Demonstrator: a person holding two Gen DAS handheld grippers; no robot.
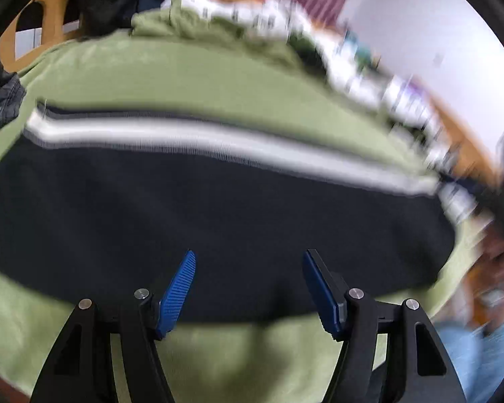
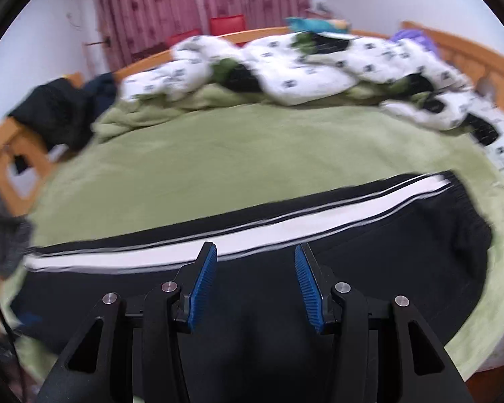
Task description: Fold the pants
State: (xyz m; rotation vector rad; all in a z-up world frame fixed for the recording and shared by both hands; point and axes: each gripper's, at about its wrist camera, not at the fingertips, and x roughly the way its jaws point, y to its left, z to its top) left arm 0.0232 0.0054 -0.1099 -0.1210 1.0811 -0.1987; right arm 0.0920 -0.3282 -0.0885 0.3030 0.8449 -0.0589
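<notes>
On green blanket point(image 2: 218, 154), black pants point(image 2: 369, 255), white quilt point(image 2: 302, 63) behind

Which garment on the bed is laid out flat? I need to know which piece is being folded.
The black pants with the white side stripe, spread flat on the green blanket. The other dark clothes sit bunched at the bed's left edge.

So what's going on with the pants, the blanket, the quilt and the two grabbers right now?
pants: lying flat along the green blanket, white stripe up, not held
green blanket: spread over the bed
white quilt: bunched up at the far side
left gripper: open, nothing between the pads
right gripper: open, nothing between the pads
</notes>
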